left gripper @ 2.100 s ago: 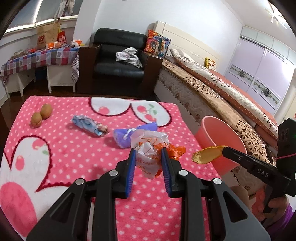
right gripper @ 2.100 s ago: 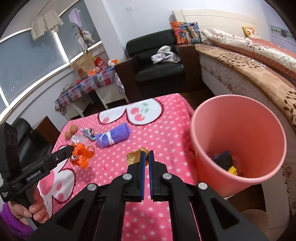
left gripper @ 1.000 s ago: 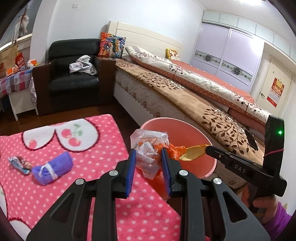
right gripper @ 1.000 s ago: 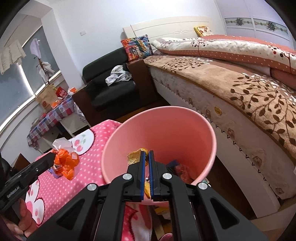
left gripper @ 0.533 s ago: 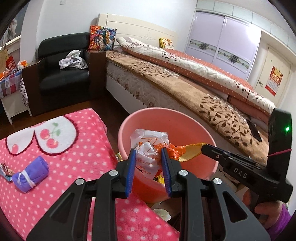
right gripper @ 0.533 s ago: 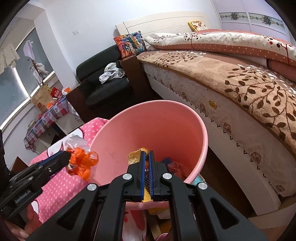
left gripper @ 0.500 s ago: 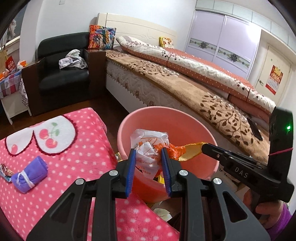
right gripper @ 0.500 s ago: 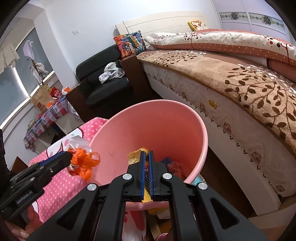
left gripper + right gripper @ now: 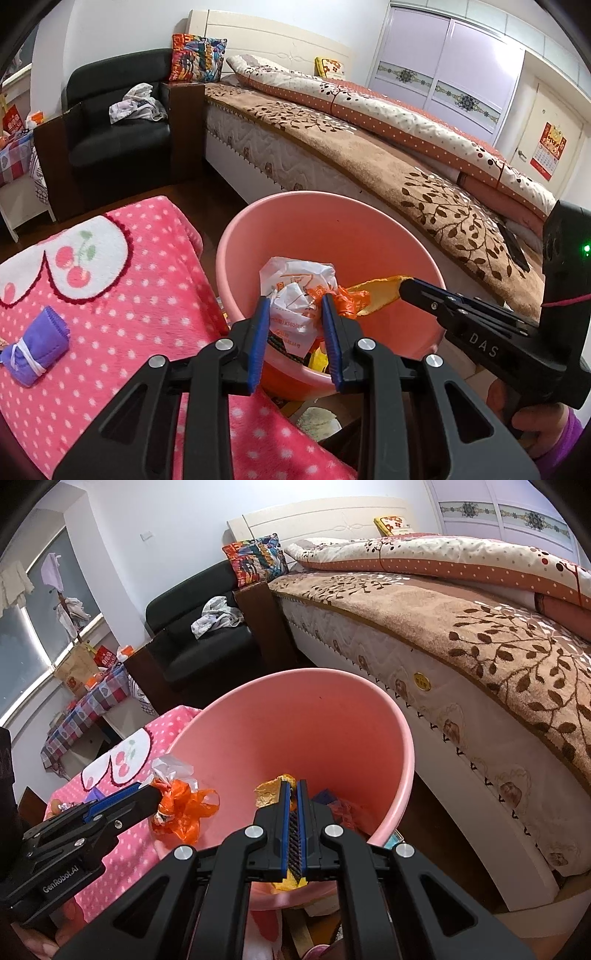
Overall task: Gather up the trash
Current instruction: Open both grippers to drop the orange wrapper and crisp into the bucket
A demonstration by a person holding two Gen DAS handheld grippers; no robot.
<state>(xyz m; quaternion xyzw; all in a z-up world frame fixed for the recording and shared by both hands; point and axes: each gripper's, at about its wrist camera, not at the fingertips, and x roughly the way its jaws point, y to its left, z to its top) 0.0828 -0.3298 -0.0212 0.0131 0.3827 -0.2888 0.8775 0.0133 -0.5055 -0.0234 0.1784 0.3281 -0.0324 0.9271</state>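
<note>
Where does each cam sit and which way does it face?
Left wrist: on the left tool, angled down at the pink bin; a hand holds the right tool.
Right wrist: on the right tool, angled down into the bin; left tool at lower left.
Shared: bin, bed, black armchair.

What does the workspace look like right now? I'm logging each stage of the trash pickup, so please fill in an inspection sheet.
Surface: pink polka-dot blanket with cherry hearts.
Job's things: round pink plastic bin holding trash; crumpled white-and-orange plastic wrapper; yellow-brown peel scrap.
Clutter: rolled purple cloth tied with white band, on the blanket.
Grippers: left gripper clamps the wrapper over the bin; right gripper is shut on the peel scrap, also over the bin.
Cables: nothing seen.
Surroundings: bed with brown leaf-print cover, black leather armchair.
</note>
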